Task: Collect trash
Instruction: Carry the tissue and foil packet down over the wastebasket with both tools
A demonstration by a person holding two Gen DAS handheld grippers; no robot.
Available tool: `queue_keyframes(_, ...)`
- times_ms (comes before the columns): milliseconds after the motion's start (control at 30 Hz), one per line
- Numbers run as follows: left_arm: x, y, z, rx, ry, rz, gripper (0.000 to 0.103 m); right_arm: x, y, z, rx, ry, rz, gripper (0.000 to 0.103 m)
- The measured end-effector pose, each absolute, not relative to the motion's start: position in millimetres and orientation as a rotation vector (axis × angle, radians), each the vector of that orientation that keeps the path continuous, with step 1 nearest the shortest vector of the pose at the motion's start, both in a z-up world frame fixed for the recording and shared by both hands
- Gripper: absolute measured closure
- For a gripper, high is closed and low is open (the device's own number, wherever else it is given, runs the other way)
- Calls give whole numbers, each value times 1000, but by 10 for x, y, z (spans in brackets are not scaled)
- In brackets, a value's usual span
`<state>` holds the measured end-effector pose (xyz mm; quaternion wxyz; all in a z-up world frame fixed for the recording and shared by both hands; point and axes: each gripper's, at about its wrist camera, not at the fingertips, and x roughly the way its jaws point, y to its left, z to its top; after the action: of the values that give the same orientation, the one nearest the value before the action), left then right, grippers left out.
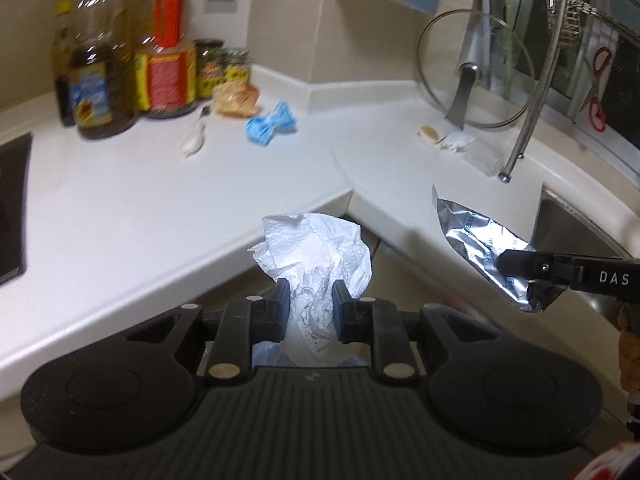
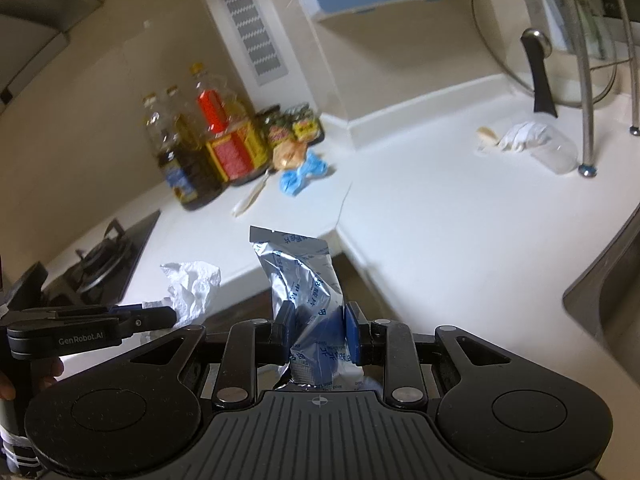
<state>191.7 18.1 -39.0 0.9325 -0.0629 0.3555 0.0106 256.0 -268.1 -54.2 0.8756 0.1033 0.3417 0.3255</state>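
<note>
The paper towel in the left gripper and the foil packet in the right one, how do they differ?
The paper towel is white, soft and crumpled; the foil packet is shiny silver with blue print and holds a flatter shape. Both are pinched, off the counter: towel in the left gripper, packet in the right gripper.

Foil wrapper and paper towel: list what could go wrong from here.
1. The foil wrapper is slick and crinkled; the right gripper pinches only its lower part, so it may slip.
2. The crumpled paper towel in the left gripper could tear.
3. With both grippers full, the blue wad and other scraps on the countertop wait.
</note>
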Motion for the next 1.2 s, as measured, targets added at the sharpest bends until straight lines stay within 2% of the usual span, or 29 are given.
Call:
queue_keyframes(567,1798,281,-918,-160,899,93,83,2358,-2147,-1144,66,880,749,76)
queue_keyframes(1200,1923,453,-1160,-165,972,82,83,2471,-1904,-1406,13,956,673,76)
